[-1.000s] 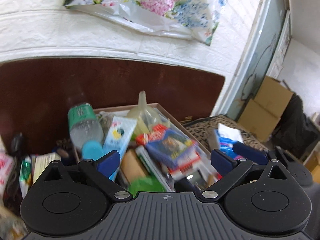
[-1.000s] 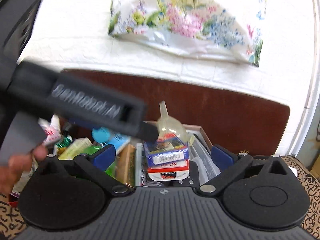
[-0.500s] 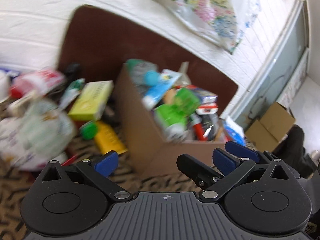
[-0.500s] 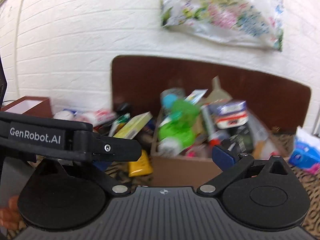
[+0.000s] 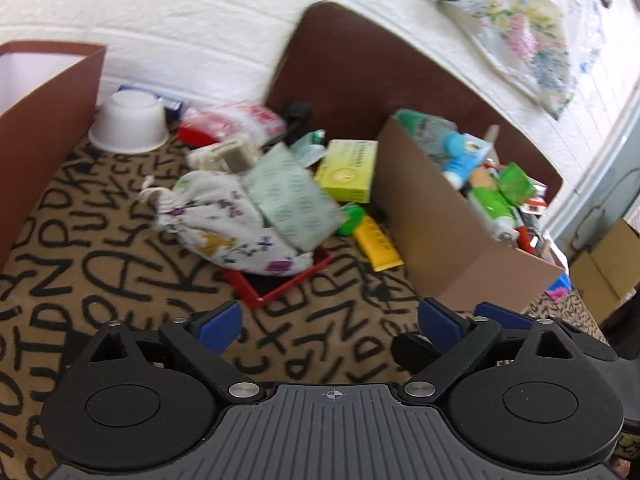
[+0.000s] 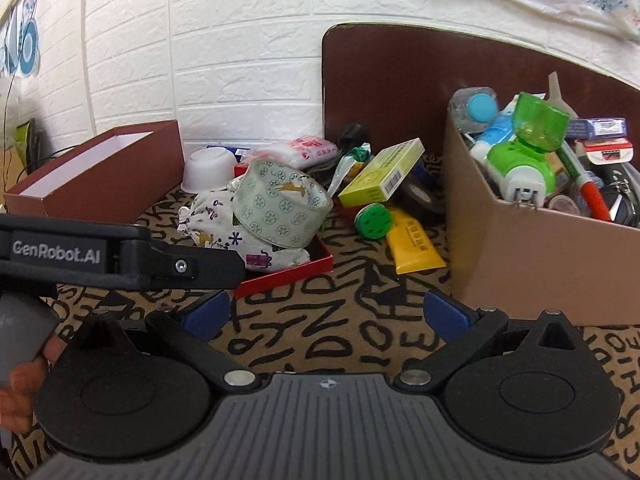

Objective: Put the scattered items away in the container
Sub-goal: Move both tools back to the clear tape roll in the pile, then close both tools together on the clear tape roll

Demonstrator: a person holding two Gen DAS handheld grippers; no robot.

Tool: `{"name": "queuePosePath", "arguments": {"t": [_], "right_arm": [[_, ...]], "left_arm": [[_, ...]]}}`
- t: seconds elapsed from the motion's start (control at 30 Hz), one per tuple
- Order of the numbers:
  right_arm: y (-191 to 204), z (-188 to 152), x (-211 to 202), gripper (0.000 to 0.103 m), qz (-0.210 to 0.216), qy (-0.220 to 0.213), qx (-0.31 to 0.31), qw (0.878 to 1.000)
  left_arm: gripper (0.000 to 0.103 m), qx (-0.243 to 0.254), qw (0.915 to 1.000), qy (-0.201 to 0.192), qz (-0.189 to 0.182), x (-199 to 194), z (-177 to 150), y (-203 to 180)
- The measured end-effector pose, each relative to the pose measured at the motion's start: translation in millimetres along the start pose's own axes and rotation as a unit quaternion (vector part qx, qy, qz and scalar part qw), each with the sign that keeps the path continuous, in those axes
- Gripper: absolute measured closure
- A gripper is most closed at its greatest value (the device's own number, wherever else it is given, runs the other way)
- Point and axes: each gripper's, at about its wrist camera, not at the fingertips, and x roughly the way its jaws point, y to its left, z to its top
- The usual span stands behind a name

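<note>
Both tools have swung down and back from above the cardboard box [image 6: 532,264], which now sits ahead to the right, crammed with items. The left tool [image 5: 330,322] has its jaws wide but closing, nothing between them; the right tool [image 6: 326,312] gapes empty too. Just ahead lies letter-printed cloth [image 6: 340,316], then a red tray [image 6: 288,274] holding a floral pouch [image 5: 212,220] and tape roll [image 6: 280,208]. Beyond lie a yellow tube [image 6: 414,246], a green box [image 6: 384,178] and a white bowl [image 5: 130,122].

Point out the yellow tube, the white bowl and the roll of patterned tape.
yellow tube [image 6: 416,242]: right wrist view, middle of its flat body.
white bowl [image 6: 208,172]: right wrist view, side wall of the upturned bowl.
roll of patterned tape [image 6: 276,220]: right wrist view, outer printed band.
</note>
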Motion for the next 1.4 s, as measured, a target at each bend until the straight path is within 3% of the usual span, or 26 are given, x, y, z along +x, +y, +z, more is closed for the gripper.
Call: {"name": "queuePosePath", "arguments": {"t": [0.2, 0.27, 0.43, 0.6, 0.67, 0.7, 0.73, 0.8, 0.9, 1.13, 1.4], "right_arm": [[1.3, 20.6, 8.9, 0.004, -0.008, -0.016, -0.016, 1.000], [1.8, 28.4, 16.6, 0.010, 0.000, -0.017, -0.021, 1.000], [6.6, 45.5, 44.3, 0.036, 0.029, -0.013, -0.028, 0.999], [10.1, 61.0, 67.8, 0.039, 0.046, -0.018, -0.033, 0.998], [12.2, 63.7, 75.3, 0.039, 0.052, -0.017, -0.040, 0.998], [13.4, 64.1, 79.0, 0.041, 0.056, -0.014, -0.044, 0.997], [14.3, 63.4, 82.1, 0.051, 0.063, -0.007, -0.046, 0.997], [15.3, 59.3, 84.7, 0.058, 0.065, 0.000, -0.052, 0.997], [16.1, 51.9, 77.9, 0.063, 0.063, -0.003, -0.065, 0.996], [25.9, 32.9, 47.9, 0.082, 0.070, -0.003, -0.088, 0.994], [22.8, 6.5, 0.2, 0.087, 0.078, 0.023, -0.077, 0.994]], "left_arm": [[0.015, -0.002, 0.9999, -0.015, 0.007, 6.4, 30.9, 12.5], [0.016, -0.002, 0.9998, -0.021, 0.008, 10.6, 44.2, 13.5], [0.020, 0.013, 0.9994, -0.032, 0.005, 23.4, 75.6, 10.9], [0.021, 0.016, 0.9992, -0.032, 0.018, 45.6, 95.9, 14.6], [0.026, 0.015, 0.9994, -0.023, 0.020, 57.7, 101.8, 16.6], [0.034, 0.015, 0.9996, -0.014, 0.020, 63.8, 103.6, 17.9], [0.041, 0.015, 0.9997, -0.004, 0.019, 69.2, 104.0, 19.0], [0.048, 0.025, 0.9992, -0.001, 0.031, 73.8, 100.2, 18.6], [0.074, 0.048, 0.9979, -0.006, 0.044, 69.3, 92.5, 17.1], [0.082, 0.053, 0.9980, -0.009, 0.032, 43.3, 72.6, 4.3], [0.082, 0.079, 0.9968, 0.012, 0.002, 11.5, 31.4, -28.3]]}}
